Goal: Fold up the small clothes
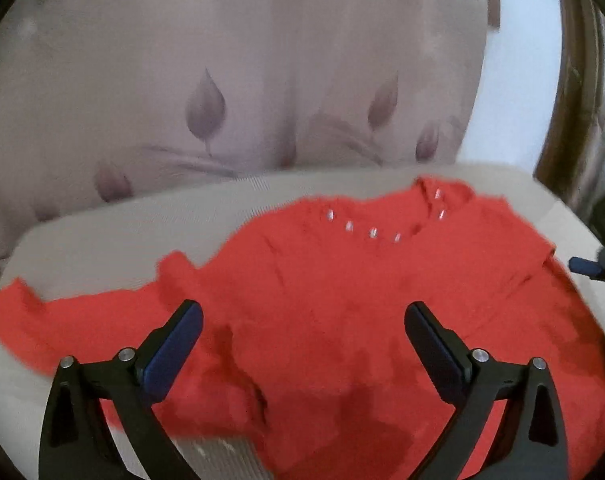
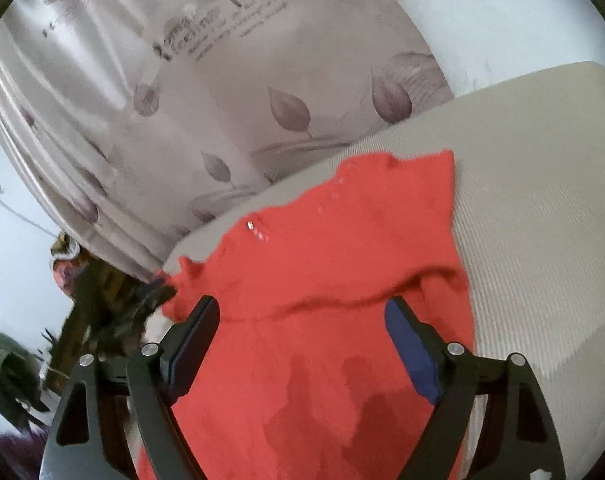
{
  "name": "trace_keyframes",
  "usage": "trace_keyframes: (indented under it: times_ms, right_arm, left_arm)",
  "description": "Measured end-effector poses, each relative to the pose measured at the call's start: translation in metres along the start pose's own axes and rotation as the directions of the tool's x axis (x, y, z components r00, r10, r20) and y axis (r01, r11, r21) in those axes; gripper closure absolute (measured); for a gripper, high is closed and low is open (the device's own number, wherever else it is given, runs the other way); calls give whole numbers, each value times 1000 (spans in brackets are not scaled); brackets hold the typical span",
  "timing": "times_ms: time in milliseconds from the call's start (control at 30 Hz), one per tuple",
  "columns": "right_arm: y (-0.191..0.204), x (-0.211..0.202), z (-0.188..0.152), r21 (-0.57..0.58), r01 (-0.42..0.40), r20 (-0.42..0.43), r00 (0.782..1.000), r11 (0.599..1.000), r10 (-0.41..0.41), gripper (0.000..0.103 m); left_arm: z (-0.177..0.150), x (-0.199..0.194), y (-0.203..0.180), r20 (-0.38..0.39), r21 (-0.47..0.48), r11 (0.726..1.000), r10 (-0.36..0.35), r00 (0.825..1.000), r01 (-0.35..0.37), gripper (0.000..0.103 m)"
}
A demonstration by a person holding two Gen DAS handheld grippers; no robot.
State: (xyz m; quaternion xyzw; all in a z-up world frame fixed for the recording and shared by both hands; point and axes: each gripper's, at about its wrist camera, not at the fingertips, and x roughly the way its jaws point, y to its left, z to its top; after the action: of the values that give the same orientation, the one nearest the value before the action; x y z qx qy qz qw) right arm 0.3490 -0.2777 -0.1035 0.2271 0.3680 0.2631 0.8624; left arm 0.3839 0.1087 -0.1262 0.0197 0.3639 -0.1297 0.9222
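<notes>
Risk: the red knit top (image 1: 342, 300), spread on the beige cushion (image 1: 114, 232), may bunch if one layer alone is pinched, since its right side lies doubled over. Left gripper (image 1: 302, 332) and right gripper (image 2: 302, 332) hover above it, angled downward, jaws wide apart, nothing held.

The left tongs (image 1: 303, 322) point downward, jaws spread wide and empty. The right tongs (image 2: 302, 318) do likewise, gripping nothing.
</notes>
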Motion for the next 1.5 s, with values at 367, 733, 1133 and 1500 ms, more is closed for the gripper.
trace_keyframes:
  times_ms: [367,733,1133,1500]
  right_arm:
    - [-9,8,-18,9,-45,-33,998,999,46,19]
    - [-28,4,-23,105,-65,-2,998,992,65,19]
    - [-43,-8,-13,197,-85,47,996,977,78,19]
    - [-75,38,99,51,255,-89,964,966,-250,34]
  left_arm:
    - [0,27,24,-138,84,996,-27,990,39,75]
    - [33,-9,17,61,51,995,79,995,-82,98]
    - [9,40,10,-37,152,963,232,972,-223,97]
    - [9,40,17,-37,86,971,227,973,-223,77]
